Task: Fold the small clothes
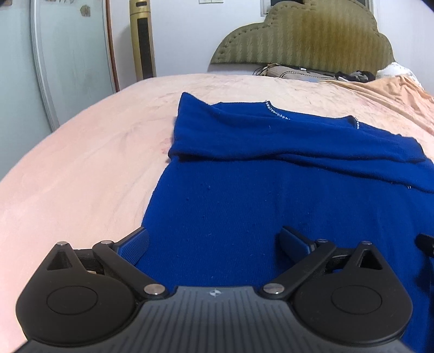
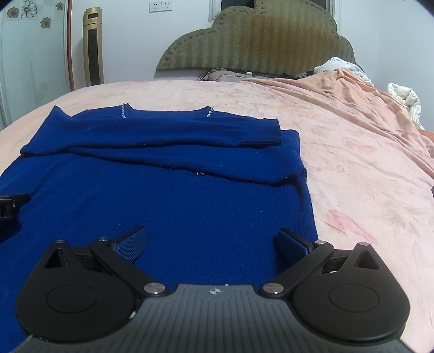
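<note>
Jaws: both wide apart, empty | blue sweater [image 2: 168, 206] near hem: hidden behind gripper bodies

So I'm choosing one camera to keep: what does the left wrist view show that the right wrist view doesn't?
Only the left: the sweater's left edge and the bare bedspread beside it. Only the right: its right edge, the wall sockets and a white quilt. Both: the blue sweater with sleeves folded across, the headboard, the gold tower fan, and open jaws above the hem.
</note>
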The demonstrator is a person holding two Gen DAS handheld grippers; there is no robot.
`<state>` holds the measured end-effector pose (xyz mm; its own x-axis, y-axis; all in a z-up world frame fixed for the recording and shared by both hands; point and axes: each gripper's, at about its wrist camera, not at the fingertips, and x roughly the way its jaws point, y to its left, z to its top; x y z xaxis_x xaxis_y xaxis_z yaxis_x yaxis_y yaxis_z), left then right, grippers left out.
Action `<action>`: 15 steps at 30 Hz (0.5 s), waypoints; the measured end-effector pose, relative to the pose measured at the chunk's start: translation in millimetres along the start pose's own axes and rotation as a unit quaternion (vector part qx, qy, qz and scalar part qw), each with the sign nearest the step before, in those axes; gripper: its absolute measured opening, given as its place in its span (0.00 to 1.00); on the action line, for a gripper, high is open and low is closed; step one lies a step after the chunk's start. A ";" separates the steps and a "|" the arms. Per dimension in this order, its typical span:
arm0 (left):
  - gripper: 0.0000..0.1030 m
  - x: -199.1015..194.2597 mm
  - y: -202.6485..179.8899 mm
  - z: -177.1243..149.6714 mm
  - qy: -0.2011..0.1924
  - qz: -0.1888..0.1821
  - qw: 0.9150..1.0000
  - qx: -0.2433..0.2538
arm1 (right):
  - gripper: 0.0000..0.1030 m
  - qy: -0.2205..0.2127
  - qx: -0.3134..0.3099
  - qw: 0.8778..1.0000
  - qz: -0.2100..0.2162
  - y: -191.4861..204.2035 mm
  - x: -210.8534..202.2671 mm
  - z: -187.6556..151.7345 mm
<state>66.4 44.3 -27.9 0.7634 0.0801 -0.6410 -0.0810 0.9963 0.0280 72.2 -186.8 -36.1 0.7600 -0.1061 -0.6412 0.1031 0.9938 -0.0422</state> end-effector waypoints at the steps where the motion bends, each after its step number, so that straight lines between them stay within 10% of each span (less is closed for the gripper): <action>1: 1.00 -0.3 0.4 -0.5 0.000 0.000 1.000 -0.001 | 1.00 -0.001 0.001 1.000 -0.001 0.0 -0.6 -0.2; 11: 1.00 -1.0 -0.5 -1.1 -0.001 0.000 1.000 0.000 | 1.00 -0.049 -0.141 0.987 -0.057 26.8 -39.1 -27.9; 15: 1.00 -1.1 -0.3 -1.0 -0.001 0.000 1.000 -0.001 | 1.00 -0.039 -0.094 0.994 -0.025 15.6 -44.0 -22.5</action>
<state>65.0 43.8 -28.0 0.7651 0.0800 -0.6389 -0.0817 0.9963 0.0269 26.0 -165.9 -25.7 0.8057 -0.1497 -0.5731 0.0249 0.9752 -0.2198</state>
